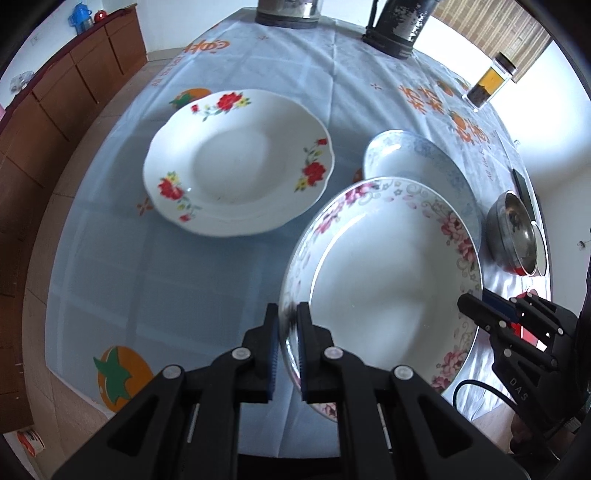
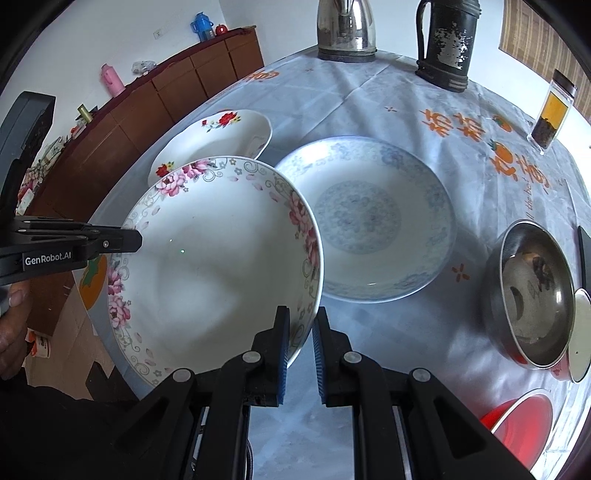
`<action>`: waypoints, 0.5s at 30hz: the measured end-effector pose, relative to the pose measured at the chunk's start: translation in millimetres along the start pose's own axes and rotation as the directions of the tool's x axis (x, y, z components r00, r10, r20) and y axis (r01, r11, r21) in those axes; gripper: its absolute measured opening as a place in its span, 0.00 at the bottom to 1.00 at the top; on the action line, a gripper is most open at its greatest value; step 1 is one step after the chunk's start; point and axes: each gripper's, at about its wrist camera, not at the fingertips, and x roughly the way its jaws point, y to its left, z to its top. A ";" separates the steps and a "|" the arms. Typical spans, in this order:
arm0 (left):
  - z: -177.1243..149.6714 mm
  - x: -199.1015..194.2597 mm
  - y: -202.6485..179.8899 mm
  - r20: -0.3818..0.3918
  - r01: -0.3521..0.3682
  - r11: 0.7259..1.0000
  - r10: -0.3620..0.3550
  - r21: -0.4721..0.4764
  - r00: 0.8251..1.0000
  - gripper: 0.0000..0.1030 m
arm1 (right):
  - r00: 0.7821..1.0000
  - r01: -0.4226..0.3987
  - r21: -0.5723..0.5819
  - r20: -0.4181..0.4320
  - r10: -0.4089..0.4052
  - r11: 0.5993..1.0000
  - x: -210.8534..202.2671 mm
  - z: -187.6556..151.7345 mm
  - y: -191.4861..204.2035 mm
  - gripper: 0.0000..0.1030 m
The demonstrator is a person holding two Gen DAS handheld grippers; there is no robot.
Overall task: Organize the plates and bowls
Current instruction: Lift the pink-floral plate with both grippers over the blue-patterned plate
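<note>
Fingers (image 1: 306, 354) seemingly around pink-flowered plate (image 1: 388, 288) rim

Upper left of both wrist views: long brown wooden sideboard (image 2: 155, 92) against a white wall (image 2: 110, 33), topped with a blue flask (image 2: 201, 25), a pink flask (image 2: 112, 79) and small clutter, too blurred to identify. Below it, pale tiled floor (image 1: 107, 118). Upper right: bamboo blind (image 1: 491, 33) beside a bright, overexposed window, presumably the light source.
</note>
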 end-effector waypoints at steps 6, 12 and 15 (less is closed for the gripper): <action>12.2 3.3 -12.2 0.004 0.006 1.000 -0.006 0.024 1.000 0.05 | 1.000 0.011 0.020 0.012 -0.011 1.000 -1.5 3.7 -13.1 0.13; 23.7 5.0 -23.0 0.007 0.010 0.999 -0.010 0.045 1.000 0.05 | 0.999 0.023 0.041 0.022 -0.024 0.999 -3.0 8.4 -26.7 0.13; 30.0 6.5 -27.8 0.008 0.011 0.998 -0.011 0.054 1.000 0.05 | 0.999 0.027 0.047 0.026 -0.028 0.999 -3.2 11.3 -32.6 0.13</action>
